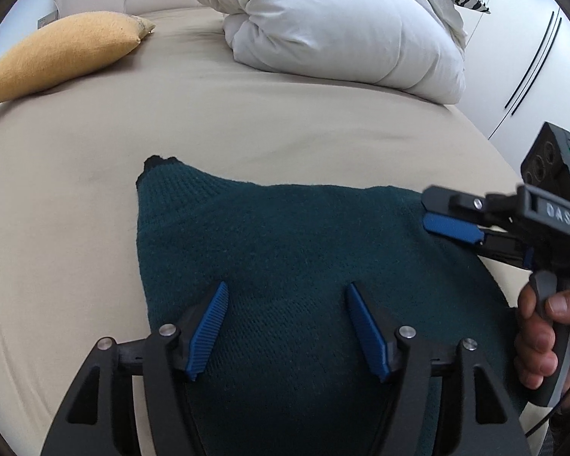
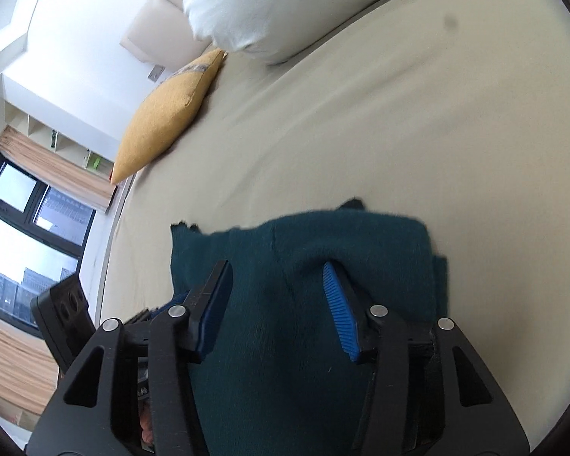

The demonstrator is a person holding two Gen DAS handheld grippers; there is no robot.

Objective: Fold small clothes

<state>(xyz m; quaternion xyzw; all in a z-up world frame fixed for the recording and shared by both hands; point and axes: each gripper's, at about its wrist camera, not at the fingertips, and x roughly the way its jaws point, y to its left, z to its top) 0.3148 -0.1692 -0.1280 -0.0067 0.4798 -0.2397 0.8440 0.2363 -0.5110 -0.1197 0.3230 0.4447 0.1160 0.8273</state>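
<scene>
Nearest to us, our left gripper (image 1: 287, 326) hangs over the near part of a dark green knitted sweater (image 1: 285, 250), its jaws apart with nothing clamped between the blue pads. Our right gripper (image 2: 277, 304) also has its jaws apart above the knit, and the pads do not press on it. In the left wrist view its blue pad sits at the sweater's right edge, with our right hand (image 1: 547, 338) on the handle. The sweater lies folded on the beige bed (image 1: 247, 121). Farther back lie a yellow cushion (image 1: 60, 53) and a rolled white duvet (image 1: 342, 26).
</scene>
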